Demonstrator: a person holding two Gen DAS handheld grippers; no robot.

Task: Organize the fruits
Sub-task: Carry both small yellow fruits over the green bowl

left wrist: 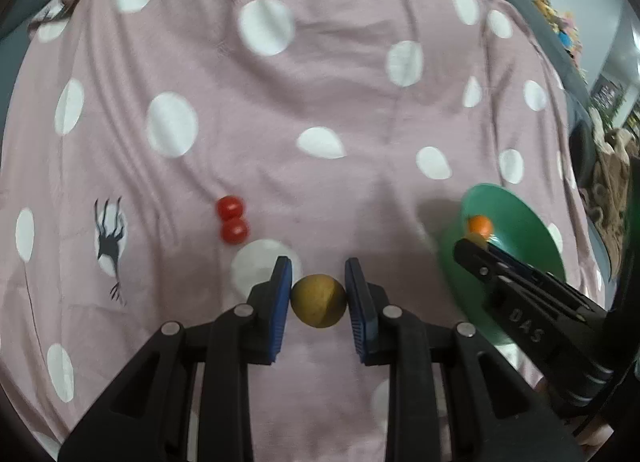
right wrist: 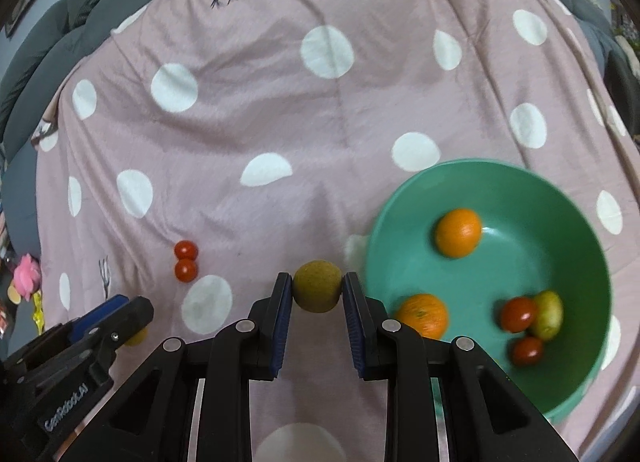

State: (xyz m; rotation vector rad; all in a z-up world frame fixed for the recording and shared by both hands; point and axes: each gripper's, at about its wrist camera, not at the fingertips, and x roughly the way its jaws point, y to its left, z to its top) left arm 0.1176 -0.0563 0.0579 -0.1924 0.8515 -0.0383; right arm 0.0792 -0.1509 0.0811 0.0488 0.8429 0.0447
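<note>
My left gripper [left wrist: 318,278] is shut on a round yellow-brown fruit [left wrist: 318,302], held above the pink cloth. My right gripper [right wrist: 317,280] is shut on a similar greenish-yellow fruit [right wrist: 318,294], just left of the green bowl [right wrist: 560,229]. The bowl holds two oranges [right wrist: 458,232], two red tomatoes [right wrist: 519,314] and a green-yellow fruit [right wrist: 548,314]. Two cherry tomatoes [left wrist: 232,219] lie touching each other on the cloth, left of both grippers. In the left wrist view the right gripper [left wrist: 470,248] reaches over the bowl [left wrist: 520,229].
A pink cloth with white spots [right wrist: 280,101] covers the whole work surface. Grey cushions [right wrist: 48,33] border it at the back and left. A pink toy [right wrist: 26,276] lies off the cloth's left edge. Clutter [left wrist: 612,165] stands beyond its right edge.
</note>
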